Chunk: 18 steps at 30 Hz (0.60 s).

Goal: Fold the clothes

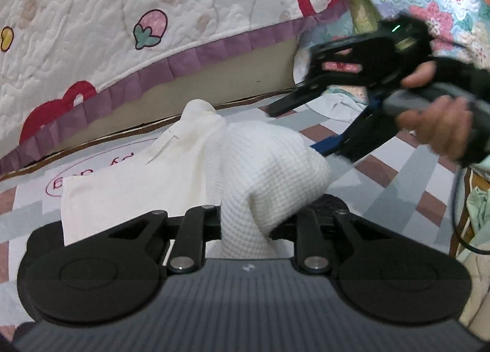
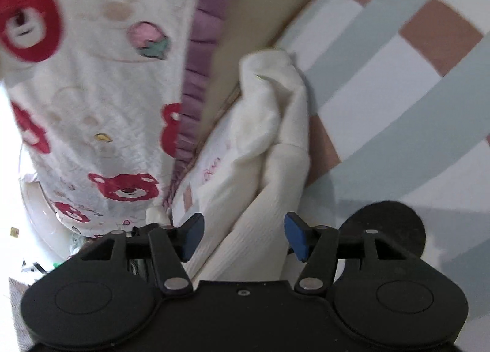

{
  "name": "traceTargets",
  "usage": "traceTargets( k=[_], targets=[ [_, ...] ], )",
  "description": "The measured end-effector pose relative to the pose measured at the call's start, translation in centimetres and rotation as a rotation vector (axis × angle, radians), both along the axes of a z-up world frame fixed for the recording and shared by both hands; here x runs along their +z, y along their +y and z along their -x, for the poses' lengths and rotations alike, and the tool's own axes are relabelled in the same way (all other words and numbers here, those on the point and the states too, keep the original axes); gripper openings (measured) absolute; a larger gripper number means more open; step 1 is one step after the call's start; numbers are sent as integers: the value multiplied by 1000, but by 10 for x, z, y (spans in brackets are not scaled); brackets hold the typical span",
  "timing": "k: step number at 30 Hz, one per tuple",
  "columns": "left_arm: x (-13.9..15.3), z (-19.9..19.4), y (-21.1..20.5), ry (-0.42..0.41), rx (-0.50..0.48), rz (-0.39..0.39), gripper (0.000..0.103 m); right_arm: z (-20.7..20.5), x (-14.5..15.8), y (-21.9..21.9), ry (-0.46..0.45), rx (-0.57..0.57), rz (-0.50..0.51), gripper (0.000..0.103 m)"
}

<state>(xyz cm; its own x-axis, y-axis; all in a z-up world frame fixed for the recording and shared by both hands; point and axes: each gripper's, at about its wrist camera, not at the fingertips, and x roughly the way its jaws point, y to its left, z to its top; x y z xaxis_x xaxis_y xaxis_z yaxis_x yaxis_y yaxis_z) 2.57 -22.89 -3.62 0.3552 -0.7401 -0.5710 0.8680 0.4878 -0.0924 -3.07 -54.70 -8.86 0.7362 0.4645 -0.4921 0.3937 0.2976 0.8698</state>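
Beside the purple-trimmed quilt [image 1: 128, 30], lifting the white waffle garment [image 1: 275, 165] off the checked mat [image 1: 395, 180] with left gripper [image 1: 245, 229] fingers pinching it, right gripper [image 2: 243, 237] fingers spread around its lower edge, likely needing closing before folding over.

Counting what is showing across both views

One white waffle-knit garment [image 1: 263, 165], two tools, left [image 1: 245, 229] and right [image 2: 243, 235], and one bear-print quilt [image 1: 92, 15] are showing.
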Motion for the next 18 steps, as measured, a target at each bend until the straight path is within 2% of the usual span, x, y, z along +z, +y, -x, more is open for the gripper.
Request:
traceTargets(
  k=[3, 6, 9, 14, 15, 18],
  targets=[
    [1, -5, 3, 31, 11, 16, 19, -19, -24, -10, 31, -9, -89, 70],
    [1, -9, 6, 52, 20, 31, 19, -35, -36, -9, 82, -16, -86, 71],
    [1, -13, 10, 75, 30, 46, 19, -48, -39, -9, 116, -19, -51, 71],
    [2, -16, 13, 76, 28, 55, 19, -64, -16, -16, 61, -37, 33, 76],
    [2, -16, 14, 75, 27, 56, 19, -71, -14, -15, 71, -15, 50, 82],
    [1, -16, 14, 75, 27, 57, 19, -84, -12, -11, 134, 36, 105, 82]
  ],
)
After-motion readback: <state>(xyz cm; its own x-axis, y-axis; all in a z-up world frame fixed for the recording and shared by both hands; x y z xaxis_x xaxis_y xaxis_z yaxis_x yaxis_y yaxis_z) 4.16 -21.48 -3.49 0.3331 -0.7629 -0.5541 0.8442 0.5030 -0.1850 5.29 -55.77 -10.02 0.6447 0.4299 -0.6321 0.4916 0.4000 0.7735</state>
